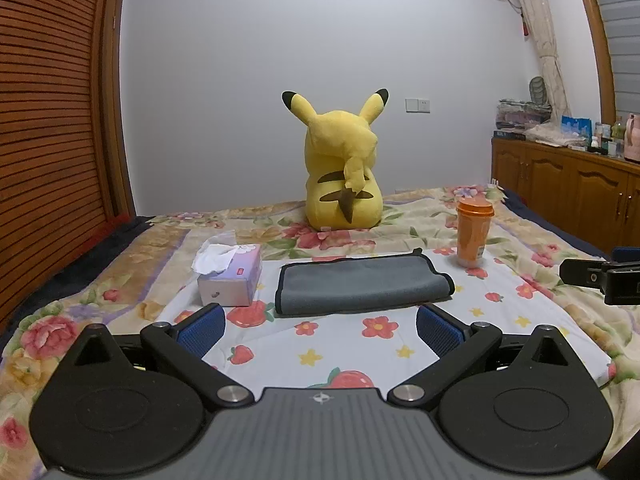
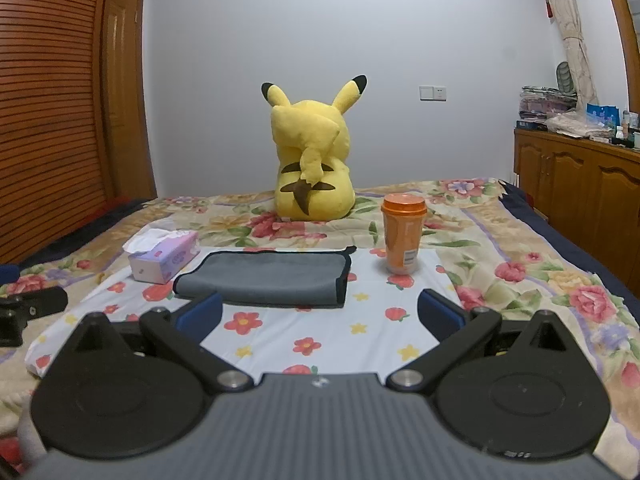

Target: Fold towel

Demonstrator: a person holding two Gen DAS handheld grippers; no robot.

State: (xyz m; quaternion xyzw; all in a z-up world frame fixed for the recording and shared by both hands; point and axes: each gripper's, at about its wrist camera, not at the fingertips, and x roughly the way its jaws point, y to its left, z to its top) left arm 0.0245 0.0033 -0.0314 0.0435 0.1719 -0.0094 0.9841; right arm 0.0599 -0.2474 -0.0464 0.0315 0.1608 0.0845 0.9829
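A grey towel [image 1: 362, 286] with a dark hem lies folded flat on a white flowered cloth [image 1: 340, 344] on the bed. It also shows in the right wrist view [image 2: 268, 278]. My left gripper [image 1: 320, 326] is open and empty, just short of the towel's near edge. My right gripper [image 2: 320, 314] is open and empty, near the towel's near right corner. The right gripper's body shows at the right edge of the left wrist view [image 1: 604, 276]. The left gripper's body shows at the left edge of the right wrist view [image 2: 28, 308].
A purple tissue box [image 1: 230, 278] stands left of the towel. An orange lidded cup [image 1: 474, 234] stands to its right. A yellow plush toy [image 1: 342, 172] sits behind. A wooden cabinet [image 1: 568, 184] lines the right wall, and a slatted wooden wardrobe [image 1: 44, 140] the left.
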